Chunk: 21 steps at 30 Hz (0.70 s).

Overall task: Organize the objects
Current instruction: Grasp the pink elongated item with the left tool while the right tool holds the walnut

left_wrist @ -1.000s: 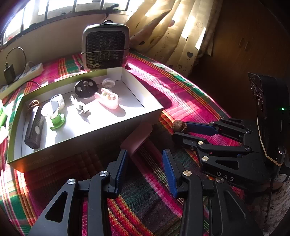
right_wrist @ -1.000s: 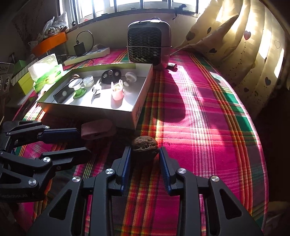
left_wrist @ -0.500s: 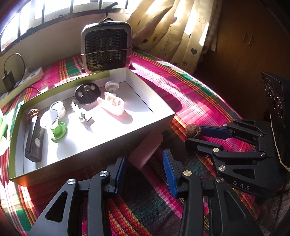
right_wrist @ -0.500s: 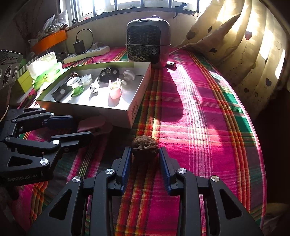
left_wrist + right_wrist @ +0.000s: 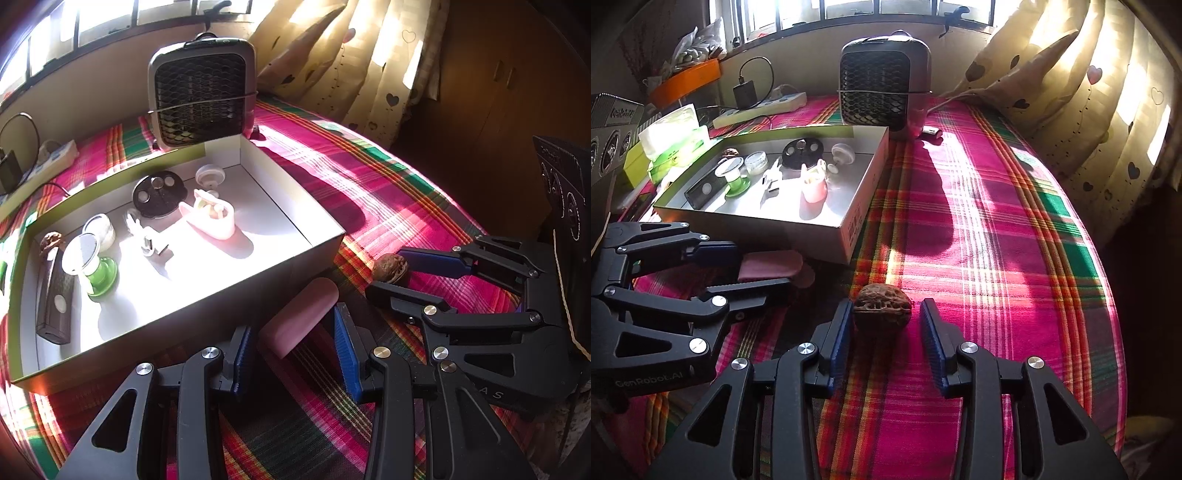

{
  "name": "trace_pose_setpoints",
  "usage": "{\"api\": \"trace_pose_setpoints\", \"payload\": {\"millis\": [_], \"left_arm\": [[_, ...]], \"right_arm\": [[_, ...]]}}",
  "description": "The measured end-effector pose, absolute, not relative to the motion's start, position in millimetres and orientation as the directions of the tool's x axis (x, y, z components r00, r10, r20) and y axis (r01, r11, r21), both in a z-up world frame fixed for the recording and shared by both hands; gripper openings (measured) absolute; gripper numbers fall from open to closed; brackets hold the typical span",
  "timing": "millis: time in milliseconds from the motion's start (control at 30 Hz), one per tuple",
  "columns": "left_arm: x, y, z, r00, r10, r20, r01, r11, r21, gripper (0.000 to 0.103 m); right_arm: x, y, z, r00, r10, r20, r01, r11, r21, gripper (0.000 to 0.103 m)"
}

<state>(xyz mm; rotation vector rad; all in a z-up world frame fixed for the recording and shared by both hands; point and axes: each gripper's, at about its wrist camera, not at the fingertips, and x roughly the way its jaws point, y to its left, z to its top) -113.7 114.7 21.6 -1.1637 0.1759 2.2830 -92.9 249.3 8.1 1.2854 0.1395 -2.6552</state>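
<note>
Right gripper [image 5: 882,325], jaws just opening, straddles the walnut [image 5: 882,308] unclamped; the box [image 5: 849,229] lies ahead-left.

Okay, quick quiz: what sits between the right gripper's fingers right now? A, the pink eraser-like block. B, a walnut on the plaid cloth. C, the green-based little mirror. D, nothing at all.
B: in the right wrist view the walnut rests on the plaid cloth between the right gripper fingers, a gap showing beside its right side.
</note>
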Motion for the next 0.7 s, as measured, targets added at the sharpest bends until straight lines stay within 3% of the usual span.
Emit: {"api": "trace_pose_setpoints", "payload": {"millis": [233,700], "left_arm": [[-111,120,22,-0.479,0.402,-0.78,-0.536,-0.838,-0.103,0.037],[-107,127,21,-0.489,0.387,-0.782,-0.523,-0.847,-0.092,0.02]], "right_arm": [[-93,250,8,-0.606,-0.132,-0.784,0.211,-0.978,0.001,0.04],[-93,251,8,-0.606,-0.133,-0.784,0.211,-0.978,0.003,0.04]]}}
